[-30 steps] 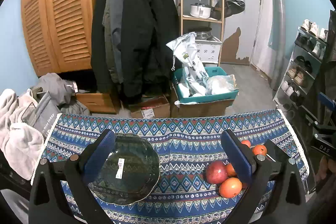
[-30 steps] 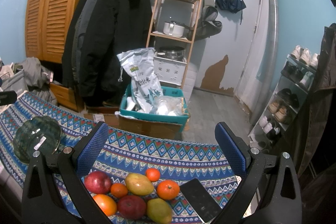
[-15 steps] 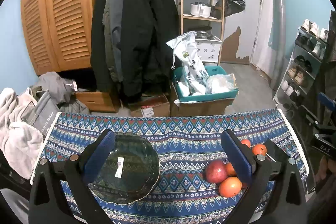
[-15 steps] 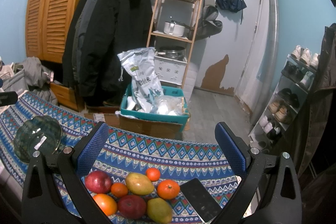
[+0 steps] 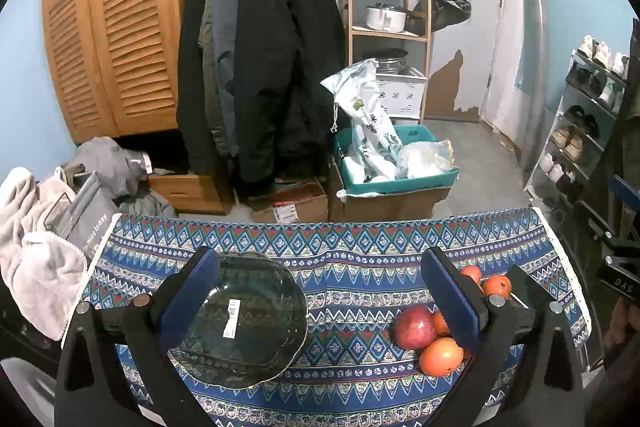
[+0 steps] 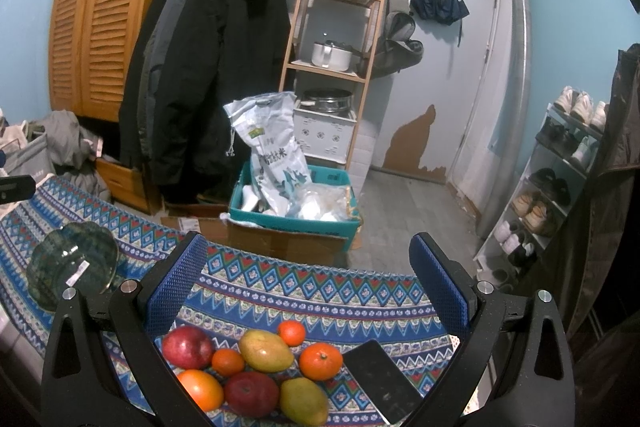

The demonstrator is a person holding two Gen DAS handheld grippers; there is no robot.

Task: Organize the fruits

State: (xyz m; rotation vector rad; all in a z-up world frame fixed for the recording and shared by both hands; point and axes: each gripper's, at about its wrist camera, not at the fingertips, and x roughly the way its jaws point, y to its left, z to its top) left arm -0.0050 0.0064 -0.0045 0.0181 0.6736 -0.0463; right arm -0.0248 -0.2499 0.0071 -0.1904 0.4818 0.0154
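Dark green glass for the plate (image 5: pixel 240 319), lying flat toward the left edge of the surface (image 5: pixel 360 251) on a patterned cloth. Bare so far. Heaped near the right edge, well apart from the plate: the fruits. Among them a red apple (image 5: pixel 415 326) and an orange (image 5: pixel 441 355), plus, in the right wrist view, a mango (image 6: pixel 266 350), a second apple and more oranges, packed close together. Just beside the heap, a black phone (image 6: pixel 380 379) (no part of the job, by the look of it).

Left claw (image 5: pixel 318 259): spread wide, gripping nothing, facing the plate's side of the surface. Right claw (image 6: pixel 308 243): likewise wide open and empty, hanging above the heap.

Compared with a second ago: next to no change. Same spread of both claws, same lie of plate and fruits, only the slightest drift in the left view. Best read as a pause before the first pick: no fruit moved, the whole task ahead. Probably the right claw's turn to come down on a fruit at the heap's edge. Roundness and crowding likely to send neighbours rolling.
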